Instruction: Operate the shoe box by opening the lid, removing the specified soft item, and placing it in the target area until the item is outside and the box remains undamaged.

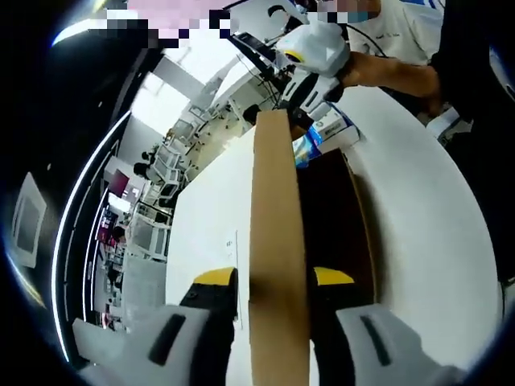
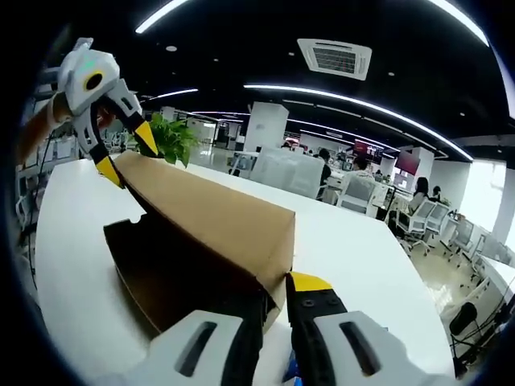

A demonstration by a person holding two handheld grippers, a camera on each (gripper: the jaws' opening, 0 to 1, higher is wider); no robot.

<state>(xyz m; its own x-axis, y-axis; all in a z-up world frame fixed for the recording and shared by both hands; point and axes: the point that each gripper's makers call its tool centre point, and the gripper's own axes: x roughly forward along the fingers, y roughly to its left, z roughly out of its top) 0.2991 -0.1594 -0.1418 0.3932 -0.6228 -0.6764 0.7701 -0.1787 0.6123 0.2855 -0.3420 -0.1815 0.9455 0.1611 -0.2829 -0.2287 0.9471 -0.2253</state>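
Both grippers' fingers (image 1: 216, 281) clamp raised lid (image 1: 278, 241) — opposite ends (box open).

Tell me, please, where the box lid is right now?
The lid stands raised over the open box on the white table, pinched between the left gripper and right gripper.
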